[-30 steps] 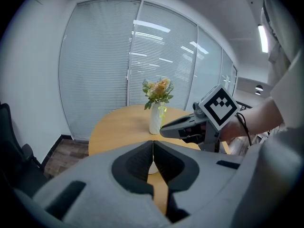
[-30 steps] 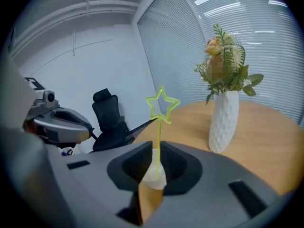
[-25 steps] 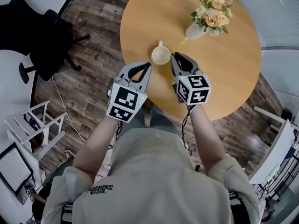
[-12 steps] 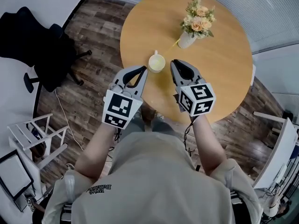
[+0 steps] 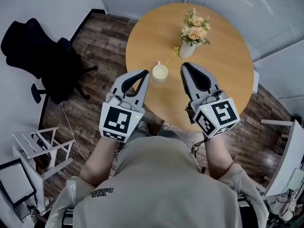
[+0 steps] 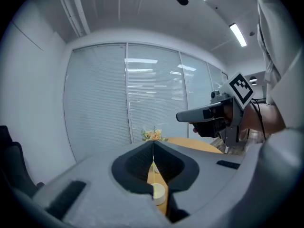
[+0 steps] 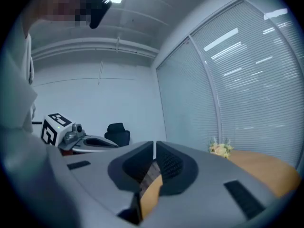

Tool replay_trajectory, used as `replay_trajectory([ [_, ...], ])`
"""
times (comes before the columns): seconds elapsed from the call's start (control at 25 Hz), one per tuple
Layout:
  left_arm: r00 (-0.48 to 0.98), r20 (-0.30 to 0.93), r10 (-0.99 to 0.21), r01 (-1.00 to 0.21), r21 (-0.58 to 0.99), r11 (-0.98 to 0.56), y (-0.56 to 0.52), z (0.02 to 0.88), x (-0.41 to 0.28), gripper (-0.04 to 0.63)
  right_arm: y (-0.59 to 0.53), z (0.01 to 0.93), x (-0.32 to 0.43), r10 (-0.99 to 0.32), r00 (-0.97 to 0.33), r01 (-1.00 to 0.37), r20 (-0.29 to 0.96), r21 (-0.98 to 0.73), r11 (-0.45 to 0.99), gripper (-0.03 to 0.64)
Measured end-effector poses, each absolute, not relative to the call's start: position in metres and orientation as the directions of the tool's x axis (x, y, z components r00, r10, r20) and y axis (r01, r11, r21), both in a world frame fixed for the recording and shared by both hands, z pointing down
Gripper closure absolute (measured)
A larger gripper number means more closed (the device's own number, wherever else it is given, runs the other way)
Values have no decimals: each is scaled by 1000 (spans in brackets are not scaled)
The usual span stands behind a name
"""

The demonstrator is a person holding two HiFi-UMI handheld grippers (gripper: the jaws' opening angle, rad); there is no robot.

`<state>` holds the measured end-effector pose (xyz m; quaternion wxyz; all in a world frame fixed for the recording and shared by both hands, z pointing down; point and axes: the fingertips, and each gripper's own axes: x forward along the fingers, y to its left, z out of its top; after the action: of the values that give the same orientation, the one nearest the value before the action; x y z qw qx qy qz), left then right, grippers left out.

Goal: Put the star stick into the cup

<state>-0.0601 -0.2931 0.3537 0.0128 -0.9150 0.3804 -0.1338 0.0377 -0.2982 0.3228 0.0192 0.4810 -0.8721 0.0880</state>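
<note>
A cream cup [image 5: 159, 72] stands near the front edge of the round wooden table [image 5: 228, 75]. A small yellow star stick [image 5: 175, 50] shows just left of the white vase of flowers [image 5: 192, 34]; whether it lies on the table or leans on the vase is too small to tell. My left gripper [image 5: 145, 73] is shut and empty, its tip just left of the cup. My right gripper [image 5: 184, 66] is shut and empty, a little right of the cup. Through the left gripper's [image 6: 153, 144] shut jaws I see the cup [image 6: 158, 194] below.
A black office chair [image 5: 42, 51] stands on the wood floor left of the table. A white rack [image 5: 35, 146] sits at the lower left. Blinds cover the glass wall behind the table. The flowers [image 7: 219, 148] show right of the right gripper [image 7: 155, 144].
Both grippers have drawn back and apart from the cup, the right one shifting to the right. The view has lifted, so the table looks farther off. Cup, vase and stick have not moved.
</note>
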Motion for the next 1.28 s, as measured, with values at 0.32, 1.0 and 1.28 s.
replay_trajectory([
  [0.32, 681, 143, -718, -701, -154, -696, -273, 306, -65, 572, -266, 282, 30, -800, -598, -800, 52, -87, 593, 583],
  [1.0, 640, 152, -753, -747, -103, -656, -260, 307, -91, 572, -241, 292, 9, -738, -669, -743, 90, -95, 662, 583],
  [1.28, 654, 160, -739, -729, -128, -672, -254, 309, -90, 572, -240, 292, 9, -740, -667, -745, 88, -95, 660, 583],
])
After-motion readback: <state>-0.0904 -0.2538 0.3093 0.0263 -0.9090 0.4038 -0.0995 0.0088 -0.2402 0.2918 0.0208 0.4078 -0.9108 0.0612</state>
